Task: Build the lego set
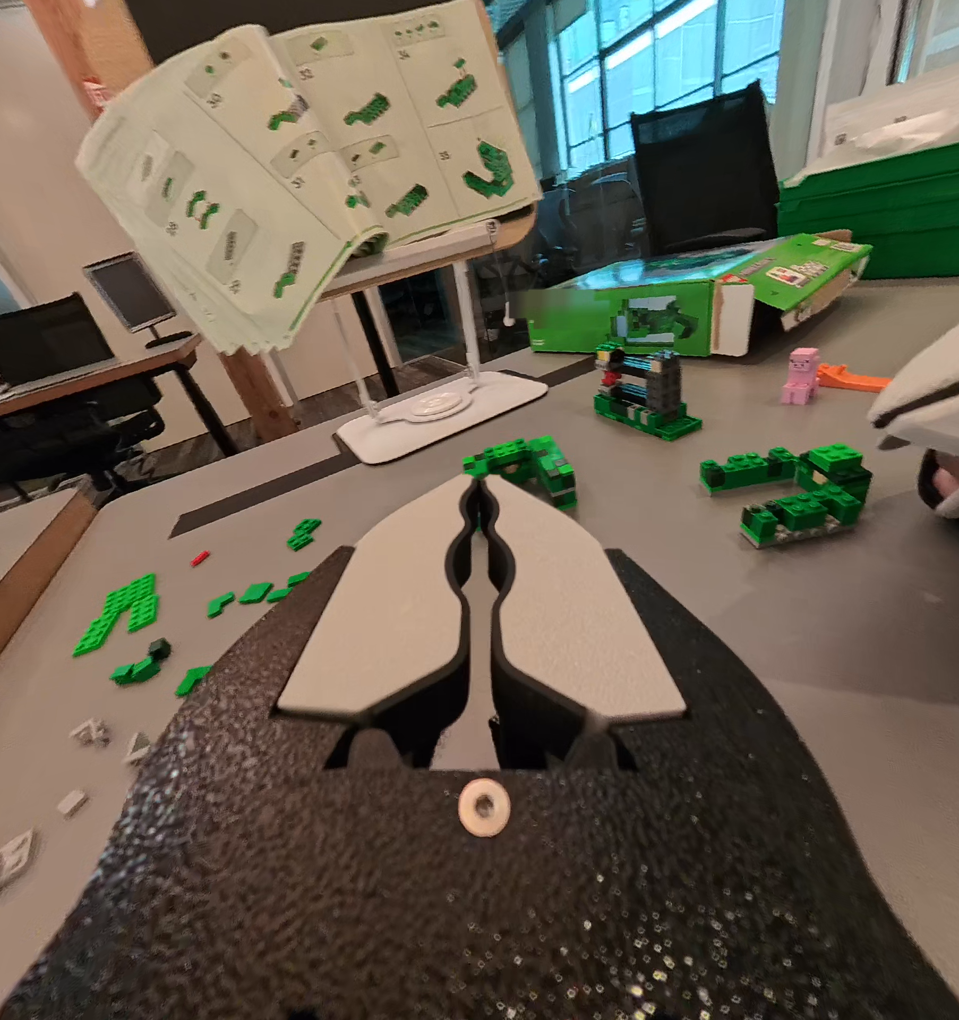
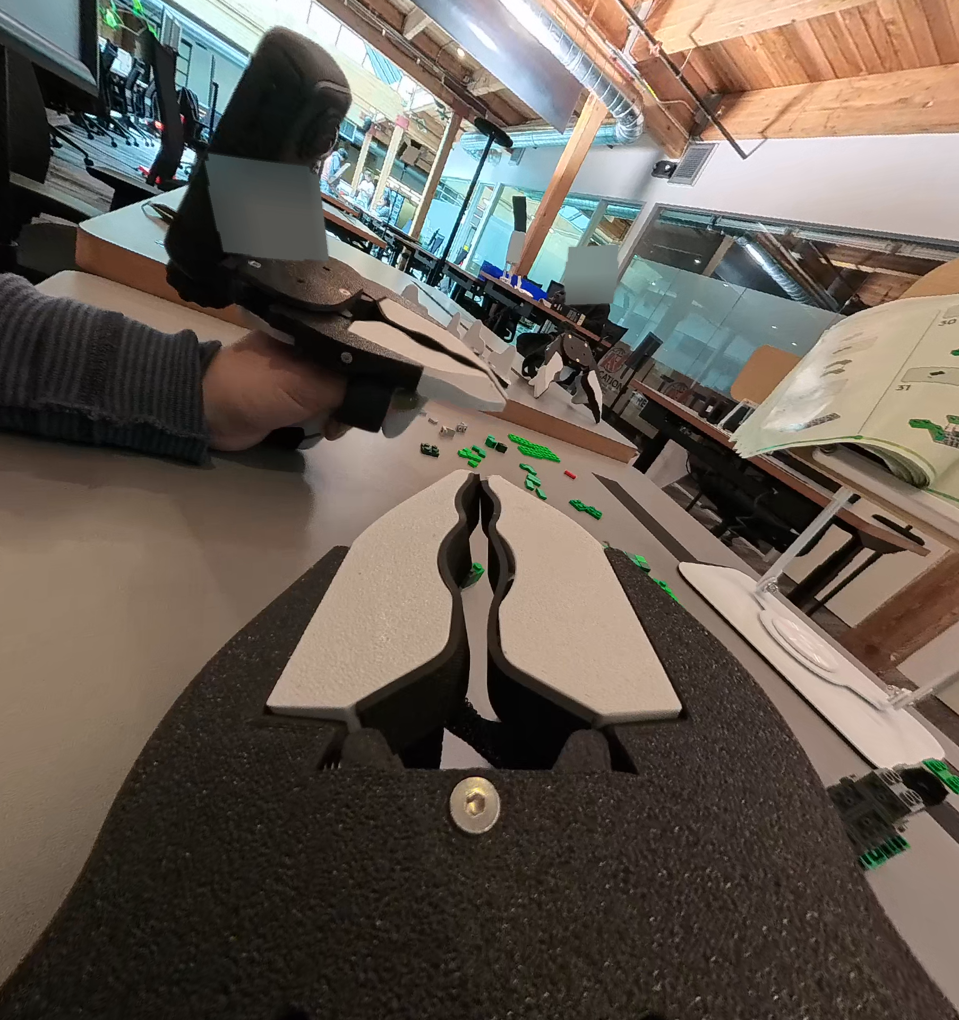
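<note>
My left gripper [image 1: 478,485] is shut and empty, held above the grey table [image 1: 687,635]. Just beyond its tips lies a small green lego assembly [image 1: 527,469]. A larger C-shaped green assembly [image 1: 792,491] lies to the right. A dark grey and green build [image 1: 645,392] stands farther back. My right gripper [image 2: 480,480] is shut, low over the table; a small green piece [image 2: 473,574] shows through the gap behind its tips, and I cannot tell whether it is held. Loose green plates [image 2: 532,452] lie ahead of it. The left gripper [image 2: 488,386] also shows there, in a hand.
An open instruction booklet [image 1: 312,154] rests on a white stand [image 1: 444,408]. A green lego box [image 1: 687,298], a pink pig figure [image 1: 800,375] and an orange tool [image 1: 847,378] lie at the back. Loose green plates [image 1: 124,612] and a red piece [image 1: 200,557] lie at the left. My left tips are about 30 cm from the pink pig figure [image 1: 800,375], my right tips only 25 cm.
</note>
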The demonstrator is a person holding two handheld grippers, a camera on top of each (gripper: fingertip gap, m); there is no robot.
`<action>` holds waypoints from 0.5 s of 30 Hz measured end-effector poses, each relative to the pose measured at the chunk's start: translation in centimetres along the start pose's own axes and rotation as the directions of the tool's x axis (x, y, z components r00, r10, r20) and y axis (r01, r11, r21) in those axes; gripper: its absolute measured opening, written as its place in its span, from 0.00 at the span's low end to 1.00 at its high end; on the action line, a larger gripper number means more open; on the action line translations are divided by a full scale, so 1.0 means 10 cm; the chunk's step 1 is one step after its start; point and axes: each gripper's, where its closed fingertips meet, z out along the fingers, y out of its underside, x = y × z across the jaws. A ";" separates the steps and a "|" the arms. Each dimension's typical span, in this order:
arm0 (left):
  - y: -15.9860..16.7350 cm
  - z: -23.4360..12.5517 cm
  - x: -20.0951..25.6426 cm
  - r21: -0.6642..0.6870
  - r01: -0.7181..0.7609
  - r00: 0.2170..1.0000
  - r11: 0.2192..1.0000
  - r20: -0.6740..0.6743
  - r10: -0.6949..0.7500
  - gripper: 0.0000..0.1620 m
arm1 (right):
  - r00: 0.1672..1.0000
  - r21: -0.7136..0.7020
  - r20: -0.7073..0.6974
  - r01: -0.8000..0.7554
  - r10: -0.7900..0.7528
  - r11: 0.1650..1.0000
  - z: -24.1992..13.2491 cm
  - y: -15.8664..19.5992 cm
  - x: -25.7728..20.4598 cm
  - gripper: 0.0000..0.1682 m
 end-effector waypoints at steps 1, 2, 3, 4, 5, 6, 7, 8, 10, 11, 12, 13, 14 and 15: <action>0.00 -0.01 -0.06 -0.002 0.020 0.999 1.000 0.028 -0.020 0.00 | 1.000 0.000 -0.001 0.001 -0.001 1.000 0.00 0.00 0.00 0.00; 0.01 -0.03 -0.11 -0.001 0.042 0.998 0.999 0.050 -0.042 0.00 | 1.000 0.000 -0.001 0.002 -0.002 1.000 0.00 0.00 0.00 0.00; 0.01 -0.05 -0.16 0.002 0.062 0.995 0.998 0.076 -0.062 0.00 | 1.000 -0.001 -0.001 0.002 -0.002 1.000 0.00 0.00 0.00 0.00; 0.01 -0.07 -0.23 0.003 0.078 0.991 0.997 0.109 -0.078 0.00 | 1.000 -0.001 -0.001 0.003 -0.003 1.000 0.00 0.00 0.00 0.00; 0.02 -0.10 -0.30 0.002 0.093 0.986 0.996 0.142 -0.092 0.00 | 1.000 -0.001 -0.001 0.003 -0.003 1.000 0.00 0.00 -0.01 0.00; 0.03 -0.13 -0.37 -0.002 0.108 0.978 0.994 0.178 -0.106 0.00 | 1.000 0.000 -0.003 0.002 -0.002 1.000 0.00 0.00 0.00 0.00; 0.04 -0.16 -0.46 -0.007 0.124 0.968 0.992 0.220 -0.119 0.00 | 1.000 0.000 -0.005 0.001 -0.001 1.000 0.00 0.00 0.00 0.00; 0.04 -0.20 -0.56 -0.011 0.136 0.957 0.991 0.261 -0.128 0.00 | 1.000 0.000 -0.007 -0.001 0.001 1.000 0.00 0.00 0.00 0.00; 0.05 -0.26 -0.80 -0.034 0.152 0.933 0.988 0.335 -0.132 0.00 | 1.000 0.001 -0.009 -0.006 0.006 1.000 0.00 0.00 0.01 0.00; 0.08 -0.26 -0.94 -0.061 0.172 0.921 0.983 0.365 -0.138 0.07 | 1.000 0.002 -0.009 -0.008 0.008 1.000 0.00 0.00 0.01 0.00; 0.12 -0.24 -1.09 -0.104 0.204 0.912 0.973 0.382 -0.151 0.12 | 1.000 0.003 -0.009 -0.011 0.011 1.000 0.00 -0.01 0.01 0.00; 0.20 -0.19 -1.22 -0.161 0.249 0.908 0.955 0.382 -0.172 0.17 | 1.000 0.004 -0.009 -0.012 0.012 1.000 0.00 -0.01 0.01 0.00; 0.29 -0.13 -1.35 -0.222 0.303 0.902 0.927 0.381 -0.203 0.21 | 1.000 0.004 -0.009 -0.014 0.014 1.000 0.00 -0.01 0.01 0.00; 0.38 -0.05 -1.48 -0.278 0.356 0.895 0.892 0.376 -0.240 0.22 | 1.000 0.004 -0.009 -0.014 0.015 1.000 0.00 -0.01 0.01 0.00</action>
